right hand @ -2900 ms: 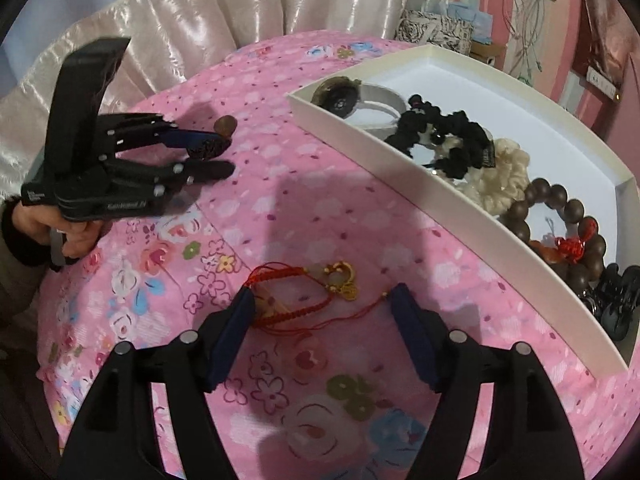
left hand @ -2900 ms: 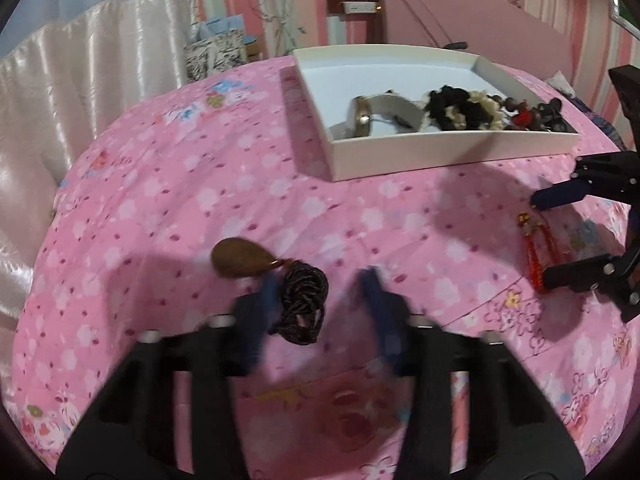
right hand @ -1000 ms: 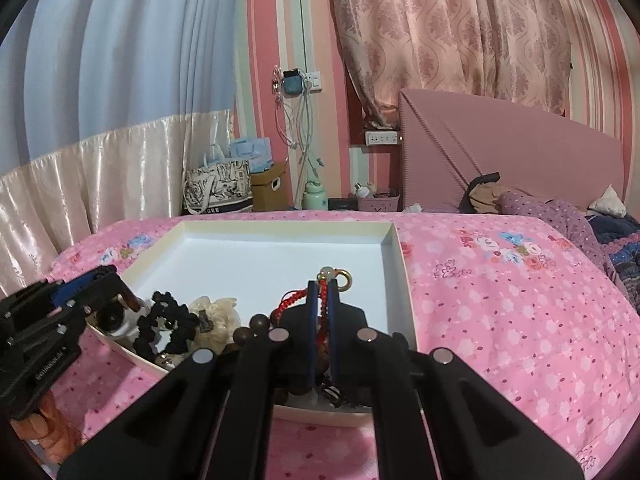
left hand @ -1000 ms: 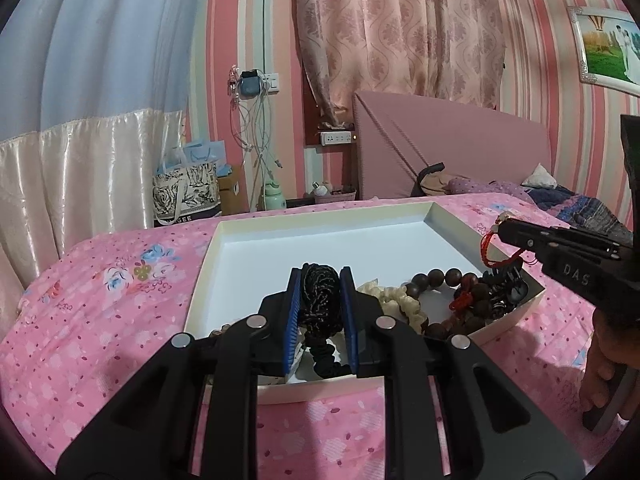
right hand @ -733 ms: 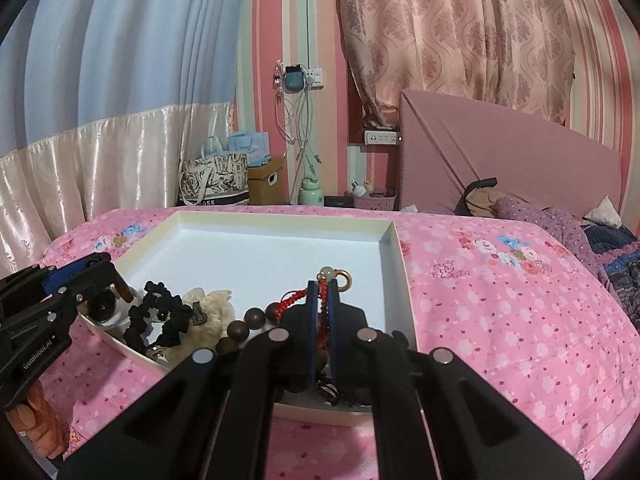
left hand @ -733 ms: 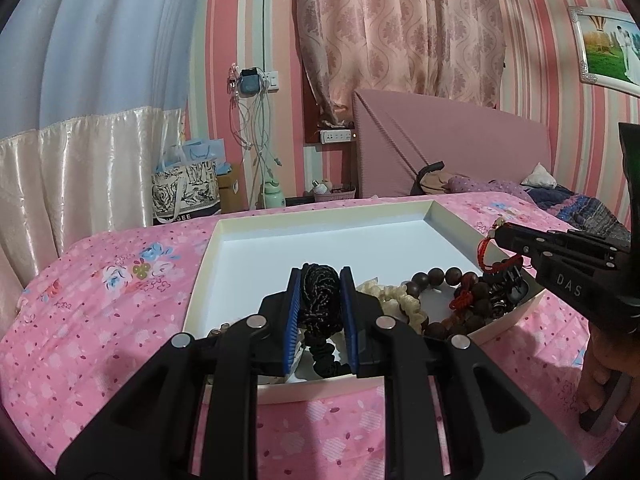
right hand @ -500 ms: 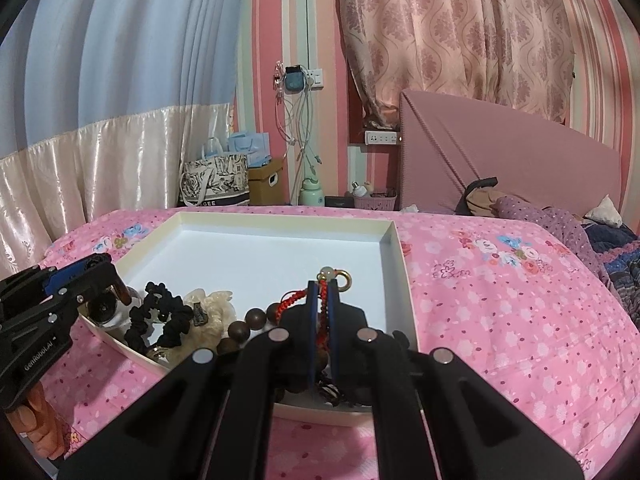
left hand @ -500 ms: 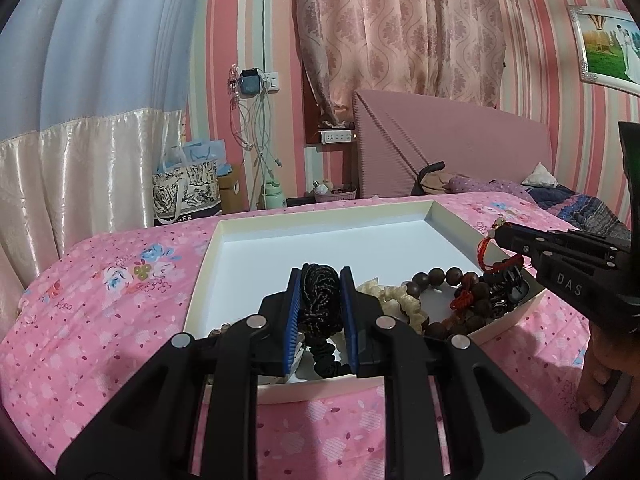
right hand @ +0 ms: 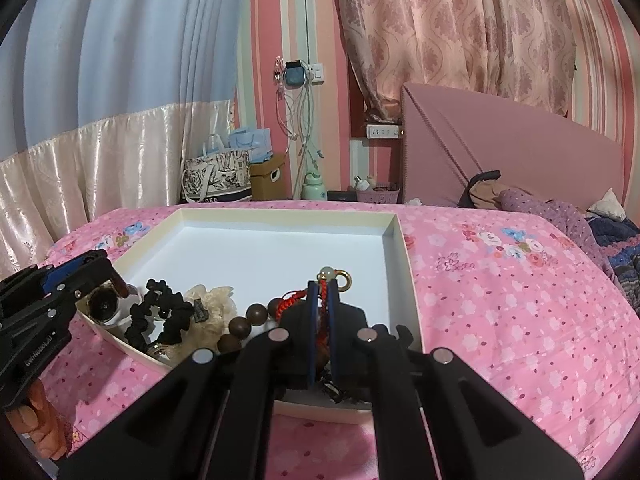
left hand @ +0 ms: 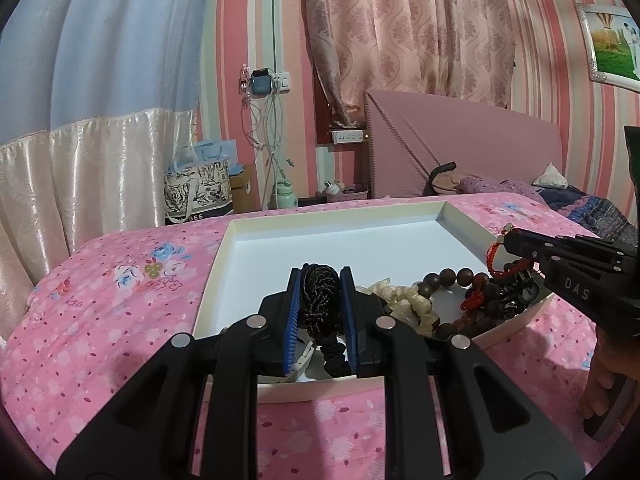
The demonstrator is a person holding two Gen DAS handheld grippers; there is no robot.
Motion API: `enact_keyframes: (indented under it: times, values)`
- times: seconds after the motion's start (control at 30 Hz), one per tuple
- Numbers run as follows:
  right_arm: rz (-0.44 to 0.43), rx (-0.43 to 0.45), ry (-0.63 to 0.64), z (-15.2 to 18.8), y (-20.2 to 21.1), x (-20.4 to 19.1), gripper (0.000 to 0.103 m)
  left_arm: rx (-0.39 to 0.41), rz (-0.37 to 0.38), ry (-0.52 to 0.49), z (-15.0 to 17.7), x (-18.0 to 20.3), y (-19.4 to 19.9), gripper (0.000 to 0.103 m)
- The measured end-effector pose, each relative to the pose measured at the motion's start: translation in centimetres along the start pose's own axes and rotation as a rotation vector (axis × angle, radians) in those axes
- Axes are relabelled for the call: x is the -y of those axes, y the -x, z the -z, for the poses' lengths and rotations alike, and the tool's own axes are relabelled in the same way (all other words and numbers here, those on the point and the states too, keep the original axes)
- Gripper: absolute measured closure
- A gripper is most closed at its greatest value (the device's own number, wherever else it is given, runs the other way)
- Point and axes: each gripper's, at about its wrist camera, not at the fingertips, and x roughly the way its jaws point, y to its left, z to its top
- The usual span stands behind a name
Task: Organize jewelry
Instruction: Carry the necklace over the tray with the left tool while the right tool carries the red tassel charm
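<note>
My left gripper (left hand: 321,280) is shut on a dark braided cord necklace (left hand: 320,300), held just over the near edge of the white tray (left hand: 224,256). The same left gripper (right hand: 96,270) shows at the tray's left corner in the right wrist view, a brown pendant (right hand: 119,283) hanging at its tip. My right gripper (right hand: 323,286) is shut on a red cord bracelet (right hand: 294,300) with a gold ring and a pale bead, above the tray's (right hand: 280,214) near right part. From the left wrist view, the right gripper (left hand: 514,245) holds that red cord bracelet (left hand: 494,254) over the tray's right rim.
Inside the tray lie a black scrunchie (right hand: 164,316), a watch (right hand: 102,302), a cream scrunchie (left hand: 408,300) and brown wooden beads (left hand: 452,276). The tray rests on a pink floral bedspread (right hand: 500,300). Bags (right hand: 218,178) and a headboard (right hand: 520,152) stand behind.
About three seconds ago both grippers stood open over the necklace and the bracelet on the bedspread. Now each is shut on its piece, lifted over the tray. Nothing has moved in the last second.
</note>
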Motion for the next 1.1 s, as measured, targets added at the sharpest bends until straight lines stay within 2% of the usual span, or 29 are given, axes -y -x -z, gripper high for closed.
enact_keyframes:
  times: [0.47,1.1]
  values:
    - [-0.020,-0.016,-0.005,0.2,-0.3,0.0,0.099,0.032,-0.013,-0.007,0.1,0.2,1.0,0.085]
    - [-0.018,-0.035,-0.005,0.4,-0.6,0.2,0.099,0.020,-0.008,0.019,0.0,-0.3,0.9,0.085]
